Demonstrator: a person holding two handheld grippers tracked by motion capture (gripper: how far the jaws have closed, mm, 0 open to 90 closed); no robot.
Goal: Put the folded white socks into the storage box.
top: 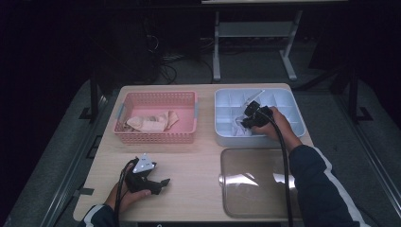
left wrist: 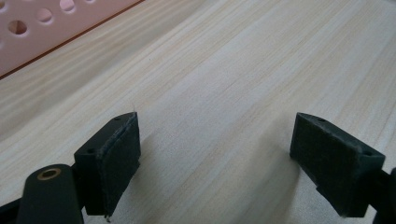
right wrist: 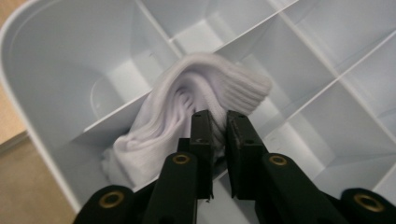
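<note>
Right gripper (right wrist: 218, 135) pinches a white ribbed sock (right wrist: 196, 98) inside the divided white organizer tray (top: 283, 97); the sock stretches toward ten o'clock. Left gripper (left wrist: 215, 158) rests open, empty.

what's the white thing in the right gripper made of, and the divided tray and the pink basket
White sock: looks like soft ribbed knit fabric, matte, bunched in folds where the right gripper pinches it.
Divided tray: seems hard moulded plastic, pale and smooth with a slight sheen, thin straight partitions.
Pink basket: probably plastic too, matte, walls perforated with rows of holes.
</note>
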